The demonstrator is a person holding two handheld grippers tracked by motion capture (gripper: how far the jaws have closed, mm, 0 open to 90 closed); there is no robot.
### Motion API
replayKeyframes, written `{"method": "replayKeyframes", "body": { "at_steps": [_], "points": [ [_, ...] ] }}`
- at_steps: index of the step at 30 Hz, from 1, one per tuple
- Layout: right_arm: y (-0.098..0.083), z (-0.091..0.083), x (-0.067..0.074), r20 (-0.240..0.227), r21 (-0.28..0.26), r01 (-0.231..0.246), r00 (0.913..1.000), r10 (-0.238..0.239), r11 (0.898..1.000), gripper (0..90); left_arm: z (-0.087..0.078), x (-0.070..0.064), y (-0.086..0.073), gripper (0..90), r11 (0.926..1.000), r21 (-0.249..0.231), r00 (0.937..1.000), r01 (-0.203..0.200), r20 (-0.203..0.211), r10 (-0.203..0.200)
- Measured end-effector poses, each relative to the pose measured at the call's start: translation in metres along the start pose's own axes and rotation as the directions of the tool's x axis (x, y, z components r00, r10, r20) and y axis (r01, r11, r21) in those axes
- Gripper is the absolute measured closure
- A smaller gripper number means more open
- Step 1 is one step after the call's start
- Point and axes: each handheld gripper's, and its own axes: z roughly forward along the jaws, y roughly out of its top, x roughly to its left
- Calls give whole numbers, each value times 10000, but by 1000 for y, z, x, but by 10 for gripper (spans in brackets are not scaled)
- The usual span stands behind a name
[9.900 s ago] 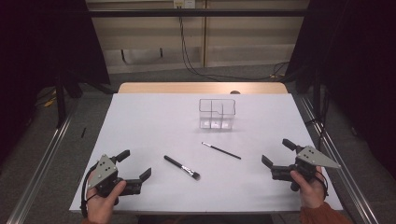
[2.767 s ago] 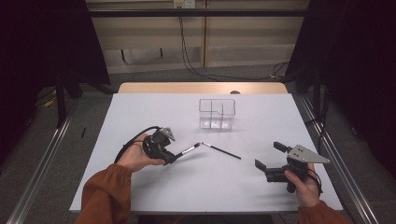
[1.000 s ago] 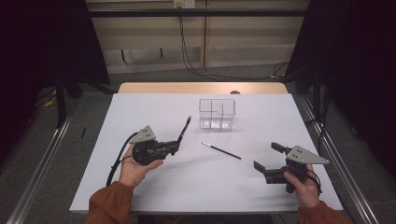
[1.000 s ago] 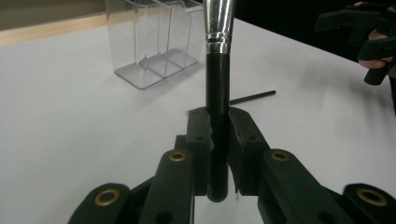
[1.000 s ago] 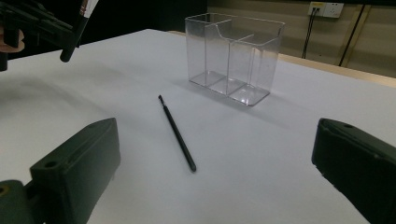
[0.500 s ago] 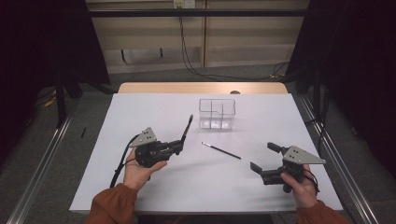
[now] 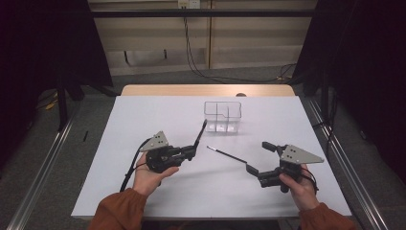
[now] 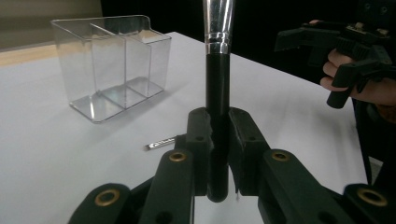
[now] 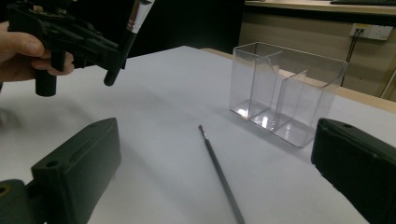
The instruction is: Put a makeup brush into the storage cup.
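My left gripper (image 7: 187, 153) is shut on the black handle of a thick makeup brush (image 7: 200, 133). It holds the brush tilted up, with the silver ferrule toward the clear organizer (image 7: 222, 116). In the left gripper view the pads squeeze the brush handle (image 8: 218, 93). A thin dark brush (image 7: 227, 154) lies flat on the white table between the hands. My right gripper (image 7: 259, 157) stands open just right of the thin brush's near end. In the right gripper view the thin brush (image 9: 219, 175) lies ahead between the wide jaws, untouched.
The clear organizer (image 9: 285, 88) with several compartments stands empty at the table's middle back. The white table sheet (image 7: 143, 120) stretches bare on the left and at the front. A wooden edge (image 7: 206, 89) and black frame rails border the table.
The left gripper picked the thick brush up from the table and now holds it raised. Over the last second the right gripper moved left and slightly up, toward the thin brush.
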Motion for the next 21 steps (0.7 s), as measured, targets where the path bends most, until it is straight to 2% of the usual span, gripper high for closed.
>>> {"method": "replayKeyframes", "body": {
  "at_steps": [4,9,14,21],
  "points": [
    [3,8,3,-60,34,-53,10000,54,10000,0,4,-2,0,796,9999,104,9999,-113,58,112],
    [9,17,6,-265,-56,-151,9995,149,9999,0,8,-5,3,797,9999,-62,9999,-120,77,120],
    [17,27,11,-249,-206,-98,9996,93,9997,0,12,-9,4,797,9998,-64,9997,-213,131,213],
    [28,42,19,-522,-300,-49,9986,33,9995,0,14,-11,5,797,9998,-149,9997,-163,167,166]
  ]
}}
